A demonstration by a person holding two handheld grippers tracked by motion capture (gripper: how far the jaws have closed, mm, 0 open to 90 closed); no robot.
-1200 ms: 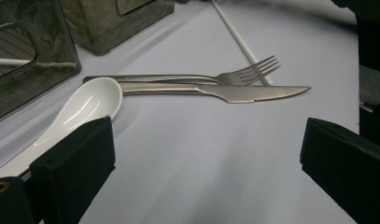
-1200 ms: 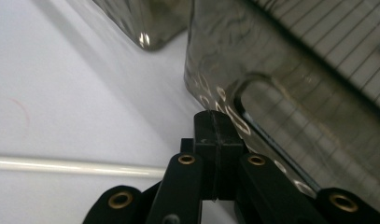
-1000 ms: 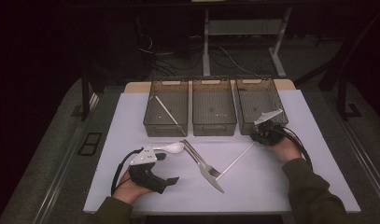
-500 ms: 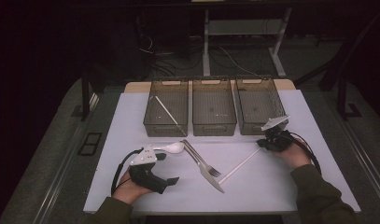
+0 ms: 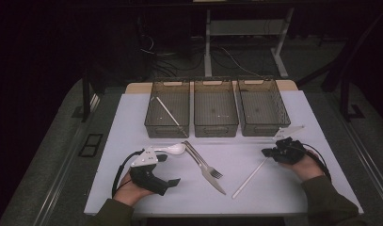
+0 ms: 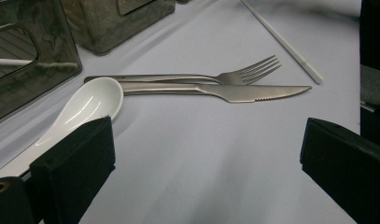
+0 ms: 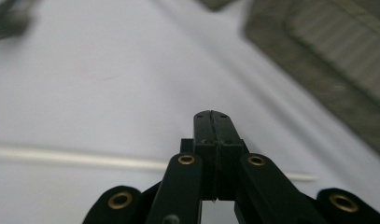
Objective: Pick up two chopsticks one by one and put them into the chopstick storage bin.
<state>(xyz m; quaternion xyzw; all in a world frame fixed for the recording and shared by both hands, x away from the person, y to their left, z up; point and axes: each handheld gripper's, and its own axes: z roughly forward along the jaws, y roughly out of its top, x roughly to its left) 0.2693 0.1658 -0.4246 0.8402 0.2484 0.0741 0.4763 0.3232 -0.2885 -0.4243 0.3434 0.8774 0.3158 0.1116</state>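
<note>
Right now right gripper [image 5: 269, 151] jaws pressed together, empty, above white chopstick [image 5: 249, 178] lying on mat. Left gripper [image 5: 172, 181] jaws wide, empty, beside ceramic spoon [image 6: 85, 107]. Risk: closed jaws would nudge thin chopstick, rolling it toward knife [image 5: 208, 172].

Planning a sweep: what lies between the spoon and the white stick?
In the high view, a fork and knife lie between the spoon and stick.
</note>
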